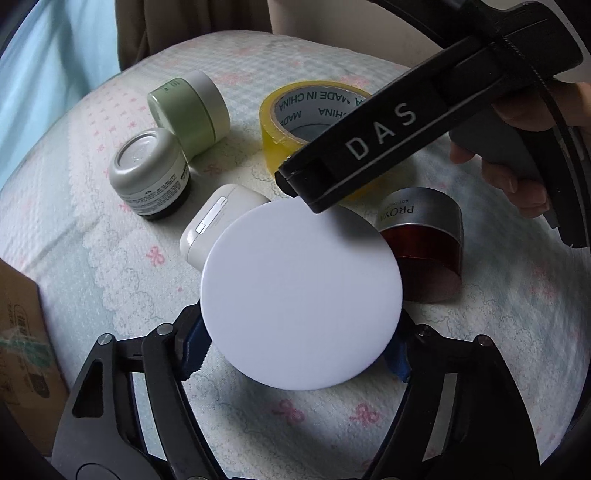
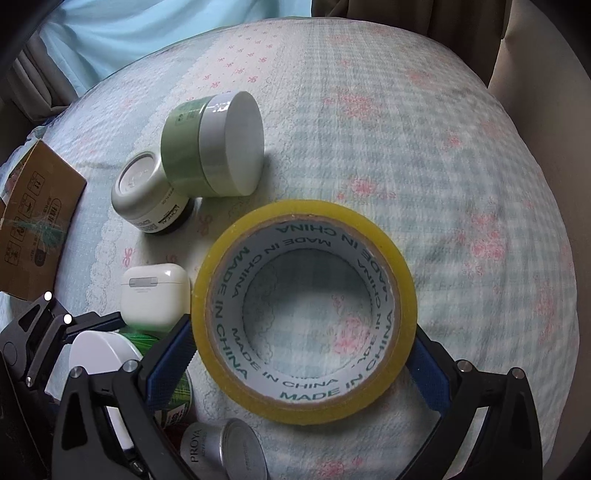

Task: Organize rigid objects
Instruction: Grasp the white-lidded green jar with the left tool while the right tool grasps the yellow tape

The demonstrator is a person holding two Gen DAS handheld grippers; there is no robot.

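Note:
My left gripper is shut on a white-lidded round jar, held just above the bed; the same jar shows in the right wrist view. My right gripper has its blue pads on both sides of a yellow tape roll, which lies flat; the roll also shows in the left wrist view under the right gripper's black body. A green jar lies on its side. A grey-capped jar stands beside it. A white earbud case lies near the tape.
A silver-and-red PROYA jar lies on its side to the right of the held jar. A cardboard box sits at the left edge of the patterned bedspread. A blue curtain hangs behind.

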